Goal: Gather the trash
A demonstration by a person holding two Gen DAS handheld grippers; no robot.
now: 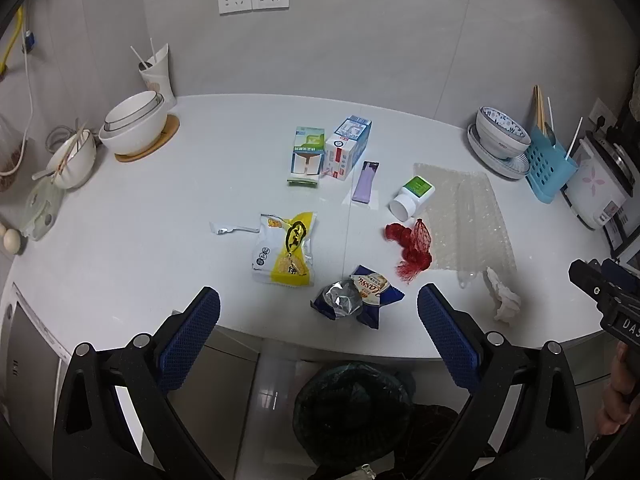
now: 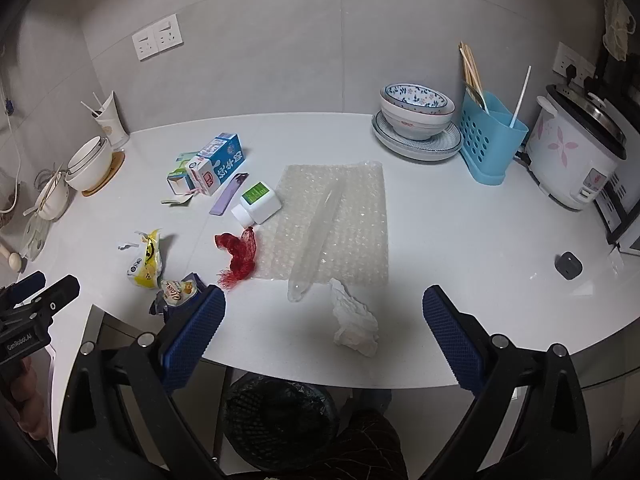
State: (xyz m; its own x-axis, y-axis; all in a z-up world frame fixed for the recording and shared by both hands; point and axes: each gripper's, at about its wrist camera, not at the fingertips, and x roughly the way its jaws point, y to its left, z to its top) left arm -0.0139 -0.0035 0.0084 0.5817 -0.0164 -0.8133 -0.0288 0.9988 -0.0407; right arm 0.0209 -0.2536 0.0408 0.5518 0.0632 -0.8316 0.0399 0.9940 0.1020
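Hovering at the counter (image 1: pixel 120 240) edge, left gripper (image 1: pixel 320 316) and right gripper (image 2: pixel 324 316) — both spread wide, empty. Crumpled tissue (image 2: pixel 354 326) at right gripper's 12 o'clock; snack wrapper (image 1: pixel 356 298) between left's fingers; bin (image 2: pixel 280 420) at 6 o'clock.

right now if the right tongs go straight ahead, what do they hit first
Probably the crumpled white tissue, lying on the counter between the open right tongs; the bubble wrap lies just beyond. Depth is uncertain.

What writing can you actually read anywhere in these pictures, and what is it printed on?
"GenRobot.AI": on the left gripper body.
"DAS", cut off: on the right gripper body.
Blue snack wrapper: cursive brand, unclear.
Yellow snack bag, milk cartons, white bottle: print too blurred.
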